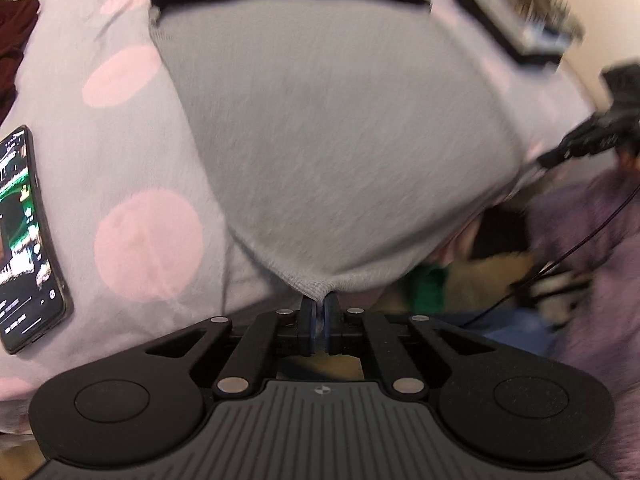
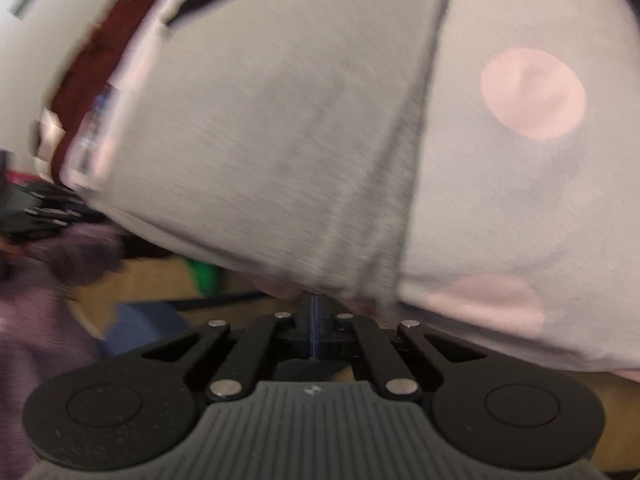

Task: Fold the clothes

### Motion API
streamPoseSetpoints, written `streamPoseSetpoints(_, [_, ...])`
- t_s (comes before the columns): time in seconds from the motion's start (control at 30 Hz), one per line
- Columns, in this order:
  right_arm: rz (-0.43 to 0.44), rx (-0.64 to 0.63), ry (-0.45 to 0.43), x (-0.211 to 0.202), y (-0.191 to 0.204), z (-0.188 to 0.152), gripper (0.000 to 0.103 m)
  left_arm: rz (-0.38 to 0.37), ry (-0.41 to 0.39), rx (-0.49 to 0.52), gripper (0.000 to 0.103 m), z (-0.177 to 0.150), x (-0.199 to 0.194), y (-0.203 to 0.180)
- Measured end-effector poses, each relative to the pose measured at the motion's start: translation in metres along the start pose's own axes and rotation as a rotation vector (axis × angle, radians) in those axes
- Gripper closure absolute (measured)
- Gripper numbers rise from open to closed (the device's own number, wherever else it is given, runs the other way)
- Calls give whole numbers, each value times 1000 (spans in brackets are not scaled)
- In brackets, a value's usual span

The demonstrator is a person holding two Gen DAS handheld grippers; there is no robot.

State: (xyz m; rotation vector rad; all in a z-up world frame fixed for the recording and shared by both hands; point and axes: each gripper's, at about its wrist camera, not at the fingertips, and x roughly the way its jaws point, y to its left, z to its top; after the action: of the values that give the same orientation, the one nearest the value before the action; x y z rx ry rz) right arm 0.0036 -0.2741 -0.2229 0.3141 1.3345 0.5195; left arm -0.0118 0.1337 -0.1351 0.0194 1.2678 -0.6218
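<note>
The grey knit garment with a black waistband (image 1: 340, 128) lies spread on a bed sheet of pale grey cloth with large pink dots (image 1: 148, 248), its black band at the far end and its near hem at the bed's edge, so its long axis runs straight away from both tools. At the far left of the left wrist view a black smartphone with a lit screen (image 1: 28, 240) rests on the sheet, apart from the garment, and dark red cloth (image 1: 16, 40) sits in the far corner. The left tool (image 1: 319, 312) is pressed together, pinching the near left corner of the hem, which puckers into a small point between its blue pads (image 1: 307, 320). Farther right, the right tool (image 2: 315, 312) is likewise closed, and the gathered folds of the grey fabric (image 2: 280, 120) run down into it at the near right corner, though blur hides the exact contact. Each hand thus holds its own corner, and the waistband lies directly ahead, so the fold probably means carrying the near hem forward over the garment toward that band.
</note>
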Motion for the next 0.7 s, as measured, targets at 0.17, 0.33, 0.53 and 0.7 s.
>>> streamPoseSetpoints(0.17, [171,55,-187,-43,-9,7,102,-117,-148,-124,101,12,-33,23])
streamPoseSetpoints(0.33, [208,116,-347,-86,-17,19,102,-141,-251,-206,101,26,-55,42])
streamPoseSetpoints(0.53, [78,82,-152,-64,-9,22,78,-127,-289,-232,102,36,-42,39])
streamPoseSetpoints(0.7, [-44,85,0,-36,-20,6,66,-99,-352,-279,103,47,-42,42])
